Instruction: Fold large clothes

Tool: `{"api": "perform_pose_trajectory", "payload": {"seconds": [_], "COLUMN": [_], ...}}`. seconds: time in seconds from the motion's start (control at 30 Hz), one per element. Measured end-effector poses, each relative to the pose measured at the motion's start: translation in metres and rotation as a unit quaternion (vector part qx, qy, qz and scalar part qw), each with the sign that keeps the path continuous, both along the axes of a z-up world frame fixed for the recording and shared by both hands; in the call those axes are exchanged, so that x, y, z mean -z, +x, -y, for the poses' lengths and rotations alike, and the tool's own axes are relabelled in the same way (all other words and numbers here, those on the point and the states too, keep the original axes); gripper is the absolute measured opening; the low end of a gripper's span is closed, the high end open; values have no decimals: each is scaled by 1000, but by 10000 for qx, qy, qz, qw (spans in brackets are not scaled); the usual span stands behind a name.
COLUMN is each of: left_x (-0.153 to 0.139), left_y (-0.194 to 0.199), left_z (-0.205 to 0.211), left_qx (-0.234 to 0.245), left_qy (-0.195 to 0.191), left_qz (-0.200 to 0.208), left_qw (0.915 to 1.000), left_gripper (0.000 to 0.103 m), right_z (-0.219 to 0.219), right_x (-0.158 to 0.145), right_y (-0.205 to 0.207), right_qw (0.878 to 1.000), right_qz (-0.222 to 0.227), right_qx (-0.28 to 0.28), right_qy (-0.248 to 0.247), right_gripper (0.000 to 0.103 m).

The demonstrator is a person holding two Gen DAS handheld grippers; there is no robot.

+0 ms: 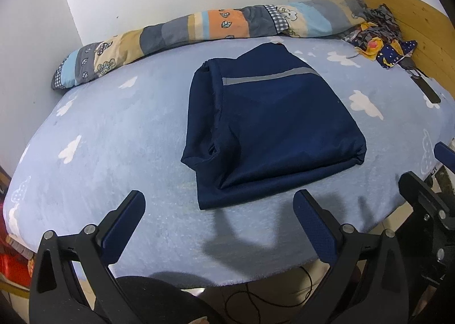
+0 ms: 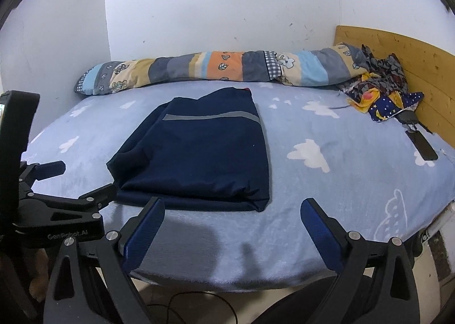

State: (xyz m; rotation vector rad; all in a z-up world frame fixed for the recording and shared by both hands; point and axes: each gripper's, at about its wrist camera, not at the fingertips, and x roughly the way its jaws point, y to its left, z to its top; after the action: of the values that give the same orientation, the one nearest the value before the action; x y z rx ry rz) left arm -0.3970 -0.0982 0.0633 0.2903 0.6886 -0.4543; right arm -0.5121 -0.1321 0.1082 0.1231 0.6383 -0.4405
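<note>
A dark navy garment [image 1: 273, 125] with a grey reflective stripe lies folded into a rough rectangle on the light blue cloud-print bed sheet [image 1: 113, 153]. It also shows in the right wrist view [image 2: 199, 156]. My left gripper [image 1: 219, 204] is open and empty, hovering over the near edge of the bed just in front of the garment. My right gripper [image 2: 233, 210] is open and empty, near the garment's front right corner. The right gripper's body shows at the right edge of the left wrist view [image 1: 426, 204]; the left gripper's body shows at the left of the right wrist view [image 2: 57, 204].
A rolled patchwork quilt [image 1: 199, 28] lies along the wall at the back. A pile of patterned cloth [image 1: 381, 37] and a dark phone-like object [image 1: 426, 88] lie by the wooden headboard [image 1: 398, 5] at right. A cable [image 2: 184, 304] runs on the floor below the bed edge.
</note>
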Motion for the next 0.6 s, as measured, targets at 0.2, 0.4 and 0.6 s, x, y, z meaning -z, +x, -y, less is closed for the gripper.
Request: {"api": "perform_pose_trajectory", "payload": {"seconds": [0.2, 0.4, 0.6], "left_x": [-1, -2, -2], "left_y": [0, -1, -2], "left_z": [2, 2, 1], "left_qx": [-72, -159, -192], "left_qy": [80, 163, 233], "left_qz": [63, 144, 153], "left_qw": [9999, 9996, 9994], "left_gripper": [103, 103, 103], "right_z": [-3, -4, -5], "right_x": [0, 2, 1], "right_y": [1, 2, 3], "right_qw": [10000, 9999, 9998], "right_qz": [-42, -78, -112], "right_qx": [-25, -39, -69], "right_qy": [-80, -106, -136], "right_gripper": [98, 98, 98]}}
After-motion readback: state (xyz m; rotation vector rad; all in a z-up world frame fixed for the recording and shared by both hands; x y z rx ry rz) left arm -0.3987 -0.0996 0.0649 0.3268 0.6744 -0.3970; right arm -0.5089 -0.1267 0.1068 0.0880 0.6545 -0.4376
